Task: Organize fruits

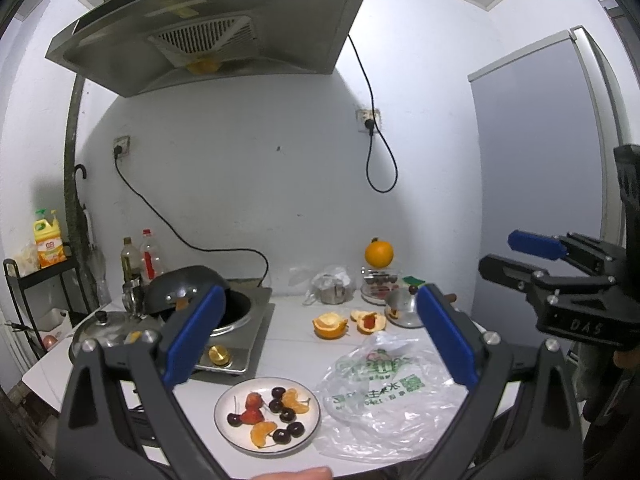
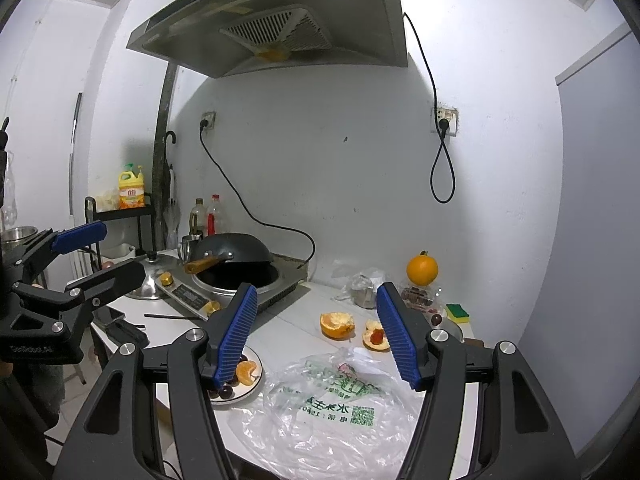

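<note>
A white plate (image 1: 224, 402) near the counter's front edge holds dark cherries (image 1: 287, 414), strawberries (image 1: 253, 408) and mandarin segments (image 1: 295, 401). It shows partly behind my right gripper's left finger in the right wrist view (image 2: 256, 362). My left gripper (image 1: 316, 336) is open and empty, held above the plate. My right gripper (image 2: 316, 336) is open and empty above a clear plastic bag (image 2: 328, 408). Orange peel halves (image 1: 330, 325) lie further back, one holding a red fruit (image 1: 369, 322). A whole orange (image 1: 379, 253) sits on a clear box at the back.
An induction cooker with a black wok (image 1: 184, 288) stands at the left, with a pot lid (image 1: 104, 326) and bottles (image 1: 151, 258) beside it. A small steel lidded pot (image 1: 402, 310), a green sponge (image 2: 457, 312) and a crumpled bag (image 1: 332, 284) sit at the back. A range hood (image 1: 216, 28) hangs overhead.
</note>
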The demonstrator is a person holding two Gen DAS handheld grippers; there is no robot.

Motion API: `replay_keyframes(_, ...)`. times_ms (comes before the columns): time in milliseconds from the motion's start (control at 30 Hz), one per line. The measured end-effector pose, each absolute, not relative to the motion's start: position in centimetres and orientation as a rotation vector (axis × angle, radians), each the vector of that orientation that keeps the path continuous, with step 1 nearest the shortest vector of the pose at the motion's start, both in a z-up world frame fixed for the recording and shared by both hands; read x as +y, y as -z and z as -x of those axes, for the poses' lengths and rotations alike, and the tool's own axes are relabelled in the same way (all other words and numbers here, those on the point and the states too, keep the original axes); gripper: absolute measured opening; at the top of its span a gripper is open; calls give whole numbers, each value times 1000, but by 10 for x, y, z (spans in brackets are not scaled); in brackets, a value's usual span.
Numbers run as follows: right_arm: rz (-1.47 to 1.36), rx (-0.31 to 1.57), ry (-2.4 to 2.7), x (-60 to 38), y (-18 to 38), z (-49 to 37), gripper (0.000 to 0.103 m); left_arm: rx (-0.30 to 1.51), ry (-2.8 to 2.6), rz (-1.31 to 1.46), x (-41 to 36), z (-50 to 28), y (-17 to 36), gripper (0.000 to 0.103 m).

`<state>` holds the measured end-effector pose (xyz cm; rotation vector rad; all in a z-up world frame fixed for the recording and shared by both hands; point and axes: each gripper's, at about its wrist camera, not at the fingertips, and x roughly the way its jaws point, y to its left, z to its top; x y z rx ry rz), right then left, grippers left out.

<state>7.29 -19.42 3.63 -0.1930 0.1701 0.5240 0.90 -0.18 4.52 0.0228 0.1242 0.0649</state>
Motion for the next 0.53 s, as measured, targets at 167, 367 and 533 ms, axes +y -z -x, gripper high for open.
replay_keyframes(167, 188, 175, -518, -195, -35, -74, 65, 128, -59, -24, -2, -10, -44, 98)
replay_keyframes(367, 188, 178, -515, -196, -34, -74, 65, 130, -54, -24, -2, -9, -44, 98)
replay_keyframes(533, 188, 179, -516, -196, -34, -75, 65, 93, -12, -16, -5, -5, -44, 98)
